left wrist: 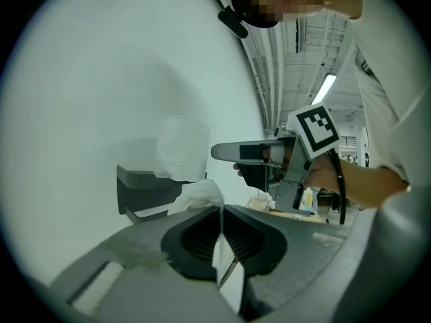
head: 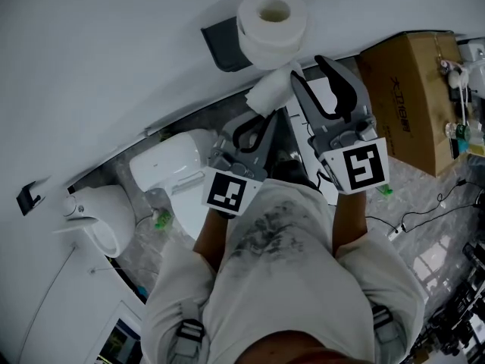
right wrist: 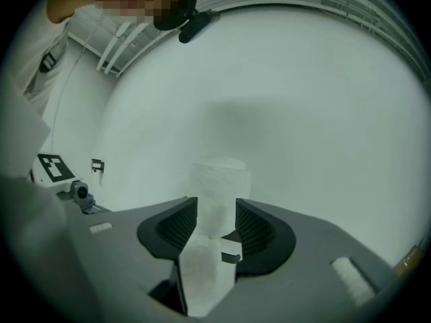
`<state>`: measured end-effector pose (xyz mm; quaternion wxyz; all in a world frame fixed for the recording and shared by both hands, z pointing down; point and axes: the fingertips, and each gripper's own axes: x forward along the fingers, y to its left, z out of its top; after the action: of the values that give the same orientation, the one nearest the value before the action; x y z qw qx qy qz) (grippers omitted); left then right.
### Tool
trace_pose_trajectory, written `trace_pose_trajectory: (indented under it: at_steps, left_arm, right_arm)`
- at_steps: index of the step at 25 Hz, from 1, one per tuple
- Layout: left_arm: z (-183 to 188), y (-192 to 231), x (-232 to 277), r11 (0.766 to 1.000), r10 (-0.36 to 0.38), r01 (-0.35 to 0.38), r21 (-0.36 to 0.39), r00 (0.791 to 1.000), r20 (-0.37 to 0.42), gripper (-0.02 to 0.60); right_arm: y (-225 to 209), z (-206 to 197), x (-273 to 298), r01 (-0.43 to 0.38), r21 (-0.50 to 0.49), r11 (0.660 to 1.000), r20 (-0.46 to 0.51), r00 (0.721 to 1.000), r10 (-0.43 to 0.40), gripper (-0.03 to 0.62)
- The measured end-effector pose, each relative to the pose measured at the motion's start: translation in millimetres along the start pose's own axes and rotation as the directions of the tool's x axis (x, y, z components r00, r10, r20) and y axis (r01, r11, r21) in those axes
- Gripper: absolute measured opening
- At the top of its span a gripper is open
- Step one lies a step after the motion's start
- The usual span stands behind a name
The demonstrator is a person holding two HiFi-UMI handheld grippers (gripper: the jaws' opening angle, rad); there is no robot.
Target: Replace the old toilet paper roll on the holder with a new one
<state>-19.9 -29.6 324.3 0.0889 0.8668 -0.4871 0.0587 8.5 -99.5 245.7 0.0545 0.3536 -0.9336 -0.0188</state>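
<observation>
The toilet paper roll (head: pixel 273 23) sits on the dark holder (head: pixel 221 44) fixed to the white wall, with a loose tail (head: pixel 269 91) hanging from its lower edge. The left gripper (head: pixel 261 123) is clamped on that tail: the left gripper view shows its jaws together on a thin sheet that leads up to a crumpled wad. The right gripper (head: pixel 308 68) stands moderately wide, level with the roll's lower edge. A roll like this is probably light and soft. It dents under pressure, and the sheet tears at its perforations, so pulling the tail would likely unwind or rip it rather than lift the roll. A grip across the roll's body or through the core looks safer. Only the head view shows the open core and how the roll meets the holder. The left gripper view shows the pinch itself and the holder's shelf edge from the side. The right gripper view shows the roll straight ahead past the open jaws, and a paper strip (right wrist: pixel 202 278) lying loose in the gap, which the head view hides.
</observation>
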Motion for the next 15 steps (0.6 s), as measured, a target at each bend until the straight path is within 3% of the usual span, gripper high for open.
trace_pose_trajectory:
  at_steps: [15]
  left_arm:
    - [-5,21,-21,1.000,0.013,-0.013,0.003,1.000,-0.023,0.017]
  right_arm:
    - [2,12,44,-0.014,0.027,1.000,0.013,1.000,0.014,0.358]
